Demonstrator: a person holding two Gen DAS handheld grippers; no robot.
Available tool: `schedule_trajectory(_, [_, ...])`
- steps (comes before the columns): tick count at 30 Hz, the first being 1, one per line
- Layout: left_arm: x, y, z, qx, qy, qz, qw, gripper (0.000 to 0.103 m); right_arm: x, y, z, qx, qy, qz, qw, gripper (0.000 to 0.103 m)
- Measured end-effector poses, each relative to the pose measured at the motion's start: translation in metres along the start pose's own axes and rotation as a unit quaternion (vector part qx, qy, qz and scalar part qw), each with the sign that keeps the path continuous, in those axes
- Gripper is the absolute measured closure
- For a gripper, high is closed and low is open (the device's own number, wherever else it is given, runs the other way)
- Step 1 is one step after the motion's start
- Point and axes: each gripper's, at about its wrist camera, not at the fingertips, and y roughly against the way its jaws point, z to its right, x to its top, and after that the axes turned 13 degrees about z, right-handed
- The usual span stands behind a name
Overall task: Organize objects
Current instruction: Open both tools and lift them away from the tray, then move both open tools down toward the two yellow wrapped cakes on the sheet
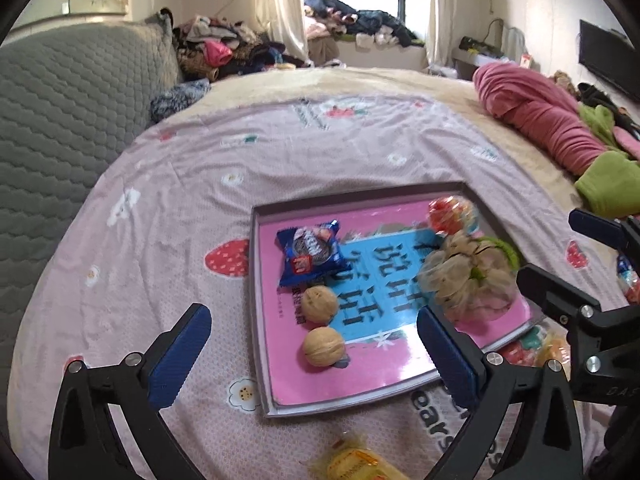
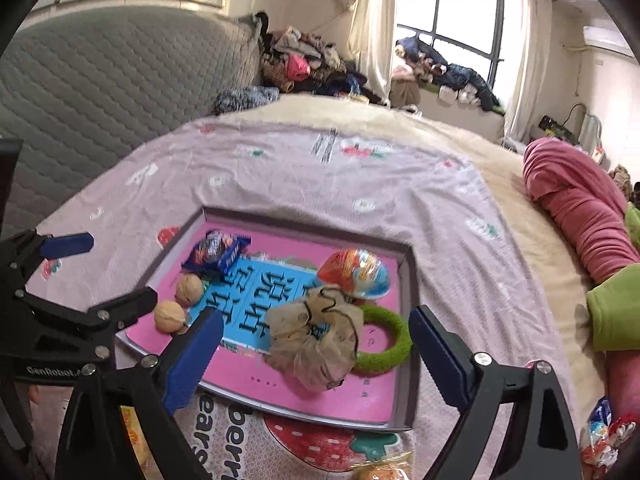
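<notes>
Hovering wide open and empty, the left gripper (image 1: 312, 356) and right gripper (image 2: 316, 360) risk nudging the walnuts (image 1: 322, 346) and scrunchie (image 2: 314, 344) lying between their fingers off the tray (image 1: 256, 280).

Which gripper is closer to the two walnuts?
Left. The left gripper hangs open right over the walnuts; the right gripper frames the beige scrunchie, further along the tray.

Both wrist cameras look steeply down along their own fingers at the bed — close in. The left view meets the shallow tray (image 1: 256, 280) from its left near corner, the right view from the right near side. Shared: tray (image 2: 412, 320), two walnuts (image 1: 318, 304), the window beyond — and each catches the other gripper at its edge.
</notes>
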Motion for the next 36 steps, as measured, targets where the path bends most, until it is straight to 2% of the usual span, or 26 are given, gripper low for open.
schedule_trajectory(7, [0.004,0.023,0.010,-0.004,-0.006,0.018,0.9998,0.000,0.017,0.040,0.010,-0.020,-0.019,0.050,0.998,0.005])
schedule_trajectory(12, [-0.007,0.047,0.012,-0.010,0.005,0.022,0.9997,0.000,0.027,0.067,0.012,-0.013,-0.031,0.094,0.995,0.002])
schedule_trajectory(18, [-0.017,0.070,0.013,0.001,0.009,0.026,0.9996,0.000,0.026,0.098,0.014,-0.008,-0.038,0.115,0.993,0.001])
schedule_trajectory(24, [-0.019,0.097,0.016,0.003,0.010,0.045,0.9989,0.000,0.007,0.133,0.024,-0.023,-0.045,0.113,0.992,0.001])
schedule_trajectory(28, [-0.025,0.115,0.019,0.008,0.012,0.057,0.9983,0.000,-0.009,0.144,0.031,-0.031,-0.052,0.094,0.994,0.001])
schedule_trajectory(36, [-0.051,0.119,0.024,0.009,0.018,0.033,0.9993,0.000,-0.027,0.161,0.035,-0.046,-0.031,0.064,0.996,0.001])
